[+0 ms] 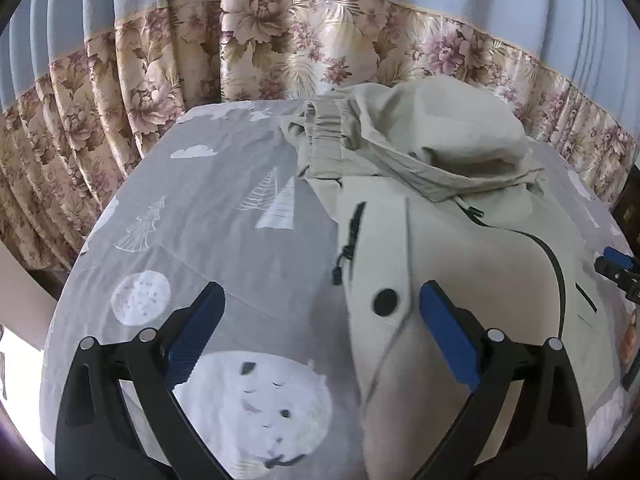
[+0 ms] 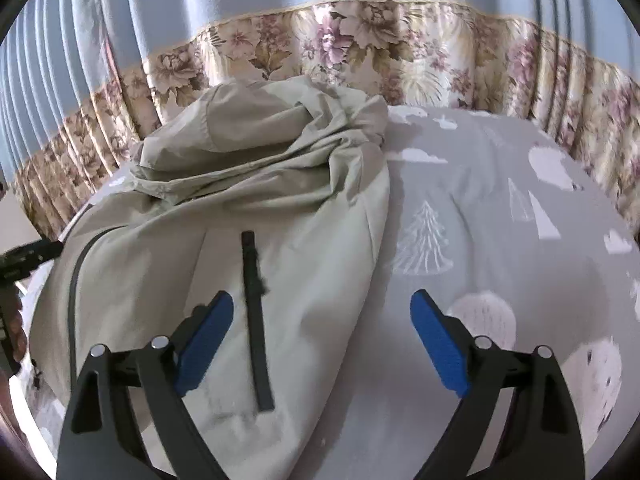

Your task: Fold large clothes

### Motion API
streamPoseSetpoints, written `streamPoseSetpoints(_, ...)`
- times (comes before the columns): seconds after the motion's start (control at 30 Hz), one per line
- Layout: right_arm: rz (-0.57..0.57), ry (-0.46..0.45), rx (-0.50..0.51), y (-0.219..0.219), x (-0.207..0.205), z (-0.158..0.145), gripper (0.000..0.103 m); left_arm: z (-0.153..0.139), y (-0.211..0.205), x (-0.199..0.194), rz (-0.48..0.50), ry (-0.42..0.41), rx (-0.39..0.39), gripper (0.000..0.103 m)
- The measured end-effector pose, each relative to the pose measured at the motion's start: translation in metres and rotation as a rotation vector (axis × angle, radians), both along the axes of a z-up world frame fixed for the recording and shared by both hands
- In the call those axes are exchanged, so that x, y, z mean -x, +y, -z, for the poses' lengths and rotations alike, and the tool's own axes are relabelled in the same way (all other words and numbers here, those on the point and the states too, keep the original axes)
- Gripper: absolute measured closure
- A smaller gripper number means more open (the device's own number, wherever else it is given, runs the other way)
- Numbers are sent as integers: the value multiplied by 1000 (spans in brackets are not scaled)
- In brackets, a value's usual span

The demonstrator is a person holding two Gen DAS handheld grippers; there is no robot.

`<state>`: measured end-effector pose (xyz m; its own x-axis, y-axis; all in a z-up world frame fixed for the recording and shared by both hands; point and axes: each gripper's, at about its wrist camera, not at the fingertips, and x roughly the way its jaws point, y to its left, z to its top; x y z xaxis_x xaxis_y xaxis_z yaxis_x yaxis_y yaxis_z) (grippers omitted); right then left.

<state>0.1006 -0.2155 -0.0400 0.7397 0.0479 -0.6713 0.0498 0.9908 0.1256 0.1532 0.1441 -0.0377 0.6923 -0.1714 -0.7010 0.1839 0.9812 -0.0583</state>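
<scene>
A pale beige hooded jacket (image 1: 460, 264) lies on a grey printed bedsheet (image 1: 224, 216), its hood bunched at the far end and black zippers down the front. My left gripper (image 1: 322, 308) hovers open over the jacket's left edge, blue pads wide apart, nothing between them. The right wrist view shows the same jacket (image 2: 248, 208) with a black zipper strip (image 2: 256, 320) running toward me. Over the jacket's right edge my right gripper (image 2: 322, 312) stands open, and it holds nothing. Part of the right gripper (image 1: 616, 268) shows at the left view's right edge.
Blue curtains with a floral band (image 1: 280, 48) hang behind the bed. Grey sheet (image 2: 500, 240) with tree and cloud prints spreads out to the jacket's right, and more of it lies to the left. The other gripper and a hand (image 2: 16, 280) appear at the right view's left edge.
</scene>
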Motion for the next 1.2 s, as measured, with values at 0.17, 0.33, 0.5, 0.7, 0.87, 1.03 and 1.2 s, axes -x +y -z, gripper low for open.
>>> streamPoseSetpoints(0.17, -16, 58, 10, 8, 18, 12, 26, 1, -15, 15, -7, -22, -6, 6)
streamPoseSetpoints(0.33, -26, 103, 9, 19, 30, 25, 26, 4, -25, 22, -2, -1, 4, 6)
streamPoseSetpoints(0.5, -85, 115, 2, 32, 34, 26, 58, -3, -24, 34, -13, -26, 5, 6)
streamPoseSetpoints(0.7, -154, 67, 42, 32, 17, 13, 94, -18, -9, 45, -48, -42, 69, 6)
streamPoseSetpoints(0.87, 12, -15, 244, -8, 29, -13, 96, -23, 1, 50, -66, -37, 83, 6)
streamPoseSetpoints(1.03, 199, -8, 343, -74, 38, -15, 95, -13, -7, 45, -31, 9, 95, 6)
streamPoseSetpoints(1.2, 254, 24, 216, -116, 38, -4, 94, 6, -52, 39, 99, 90, 130, 6)
